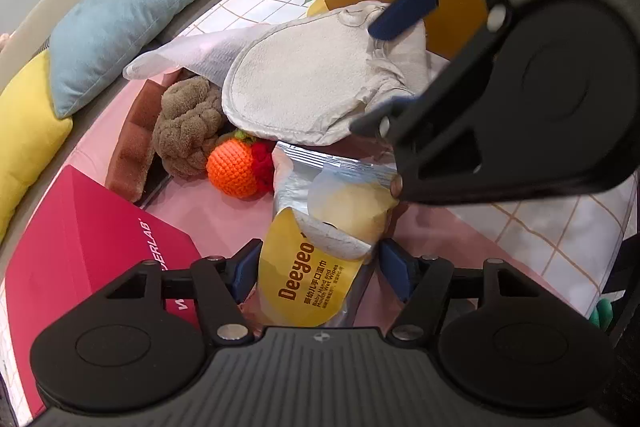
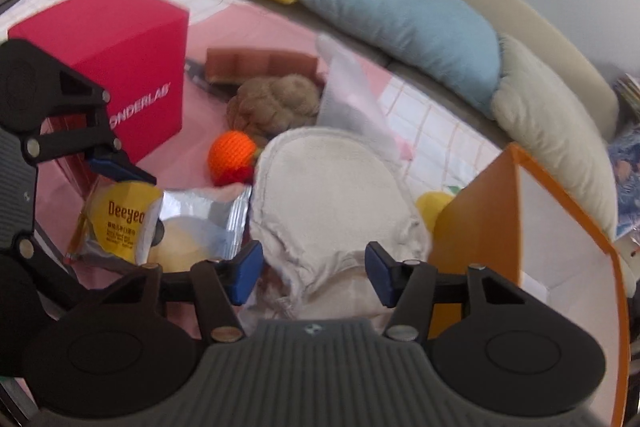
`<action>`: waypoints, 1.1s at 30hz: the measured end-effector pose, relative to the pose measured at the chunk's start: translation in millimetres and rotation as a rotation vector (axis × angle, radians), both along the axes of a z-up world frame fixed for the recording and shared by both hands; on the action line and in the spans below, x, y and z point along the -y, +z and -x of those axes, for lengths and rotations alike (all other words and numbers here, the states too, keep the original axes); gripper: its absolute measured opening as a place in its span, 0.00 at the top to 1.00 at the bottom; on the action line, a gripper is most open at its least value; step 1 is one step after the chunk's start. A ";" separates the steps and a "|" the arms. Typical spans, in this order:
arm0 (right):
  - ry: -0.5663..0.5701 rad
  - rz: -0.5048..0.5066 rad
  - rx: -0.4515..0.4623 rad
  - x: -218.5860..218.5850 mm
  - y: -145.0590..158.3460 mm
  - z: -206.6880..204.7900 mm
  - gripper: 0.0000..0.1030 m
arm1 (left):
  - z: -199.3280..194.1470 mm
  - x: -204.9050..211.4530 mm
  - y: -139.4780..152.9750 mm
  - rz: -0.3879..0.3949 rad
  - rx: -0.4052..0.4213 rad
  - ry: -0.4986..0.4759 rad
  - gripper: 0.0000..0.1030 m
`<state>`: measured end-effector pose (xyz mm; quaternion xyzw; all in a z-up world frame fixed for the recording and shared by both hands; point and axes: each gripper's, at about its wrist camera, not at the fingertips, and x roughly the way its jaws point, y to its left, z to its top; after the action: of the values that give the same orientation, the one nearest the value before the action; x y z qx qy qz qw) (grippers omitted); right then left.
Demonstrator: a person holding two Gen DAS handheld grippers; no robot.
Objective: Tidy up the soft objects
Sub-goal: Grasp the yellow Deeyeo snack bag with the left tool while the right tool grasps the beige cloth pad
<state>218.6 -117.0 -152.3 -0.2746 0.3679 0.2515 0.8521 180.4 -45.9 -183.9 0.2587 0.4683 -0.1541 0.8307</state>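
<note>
Your left gripper (image 1: 316, 269) has its fingers spread around a wet-wipes packet (image 1: 316, 255) without squeezing it. Your right gripper (image 2: 314, 273) is likewise released, straddling a grey cloth mitt (image 2: 332, 195) just beside the orange bin (image 2: 480, 227). Little looks sorted: beyond the mitt, the crocheted orange ball (image 1: 232, 167), brown plush (image 1: 188, 127) and sponge (image 1: 132, 147) lie loose on the bench (image 1: 192, 211).
</note>
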 end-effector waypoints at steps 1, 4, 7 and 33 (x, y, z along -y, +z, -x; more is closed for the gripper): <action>-0.002 0.009 -0.011 -0.7 -3.4 -2.0 0.46 | -0.4 -0.5 -0.1 0.007 -0.001 0.006 0.27; -0.012 0.032 -0.015 -1.1 -10.2 -4.7 0.53 | -1.1 -2.9 1.1 0.038 -0.008 0.029 0.33; -0.020 0.026 -0.019 -0.8 -8.7 -5.4 0.66 | -1.6 -5.1 1.3 0.059 -0.007 0.045 0.36; -0.189 -0.265 0.026 44.4 89.4 13.3 0.96 | 16.3 -14.7 58.4 0.233 0.079 0.237 0.57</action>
<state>205.3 -161.4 -62.9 -0.1270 0.3447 0.2130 0.9054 164.2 -31.1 -125.5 0.1097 0.4415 -0.0982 0.8851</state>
